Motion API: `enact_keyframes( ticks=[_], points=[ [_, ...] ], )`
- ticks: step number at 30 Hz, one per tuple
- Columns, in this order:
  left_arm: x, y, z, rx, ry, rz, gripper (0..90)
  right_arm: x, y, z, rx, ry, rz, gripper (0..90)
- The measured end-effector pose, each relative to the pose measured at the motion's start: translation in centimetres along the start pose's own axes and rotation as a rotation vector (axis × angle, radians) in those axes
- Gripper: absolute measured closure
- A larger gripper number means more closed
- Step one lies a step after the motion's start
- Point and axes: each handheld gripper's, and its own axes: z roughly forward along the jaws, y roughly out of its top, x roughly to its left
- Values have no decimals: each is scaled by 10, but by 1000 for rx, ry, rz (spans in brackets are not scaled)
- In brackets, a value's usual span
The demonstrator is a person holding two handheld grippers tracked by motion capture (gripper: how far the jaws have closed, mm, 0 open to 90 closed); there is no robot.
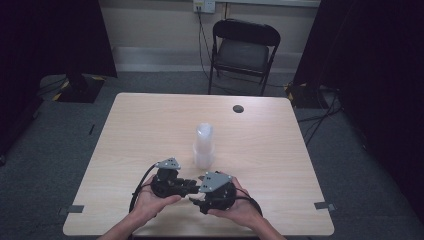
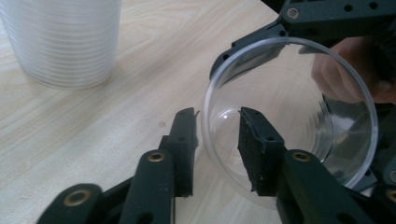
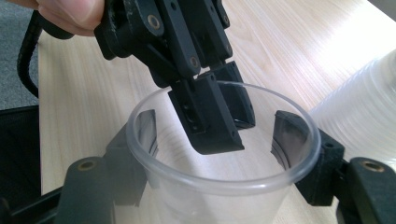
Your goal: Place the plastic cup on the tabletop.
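- The right tool (image 3: 224, 140) grips a single clear plastic cup (image 3: 224, 182) from outside, one jaw pressed to each side of its wall just below the rim, as the right gripper view shows.
- The left tool (image 2: 217, 135) straddles the same cup's rim: one jaw sits inside the cup (image 2: 289, 121), the other outside it, with the wall in the gap between them. The jaws stand partly apart, and the pads do not look pressed against the plastic.
- In the high view both tools meet nose to nose low over the near edge of the table (image 1: 150, 125), the left tool (image 1: 187, 184) in the left hand (image 1: 150, 200) and the right tool (image 1: 197, 196) in the right hand (image 1: 240, 207). The cup between them is too small and clear to make out there.
- A tall stack of cups (image 1: 204, 145) (nested, translucent white) stands upright on the table just beyond the tools, near the table's middle; it is apart from both tools.
- Farther off, a black folding chair (image 1: 243, 52) stands beyond the far edge of the table.
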Motion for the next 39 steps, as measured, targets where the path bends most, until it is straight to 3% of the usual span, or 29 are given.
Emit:
enact_keyframes(
  ticks=[10, 17, 22, 32, 39],
  points=[
    [2, 1, -13, -67, 42, 23, 574, -4, -3, -4, 8, -39, 23, 310],
    [4, 2, -22, -136, 99, 19, 439, -13, -6, -8, -3, -54, 61, 311],
    [9, 1, -26, -149, 144, -2, 386, -21, -10, -10, -1, -72, 92, 311],
    [12, 0, -24, -115, 245, 24, 349, -38, -15, -25, -47, -107, 182, 313],
    [12, 0, -23, -114, 271, 14, 341, -50, -17, -37, -90, -126, 244, 315]
  ],
)
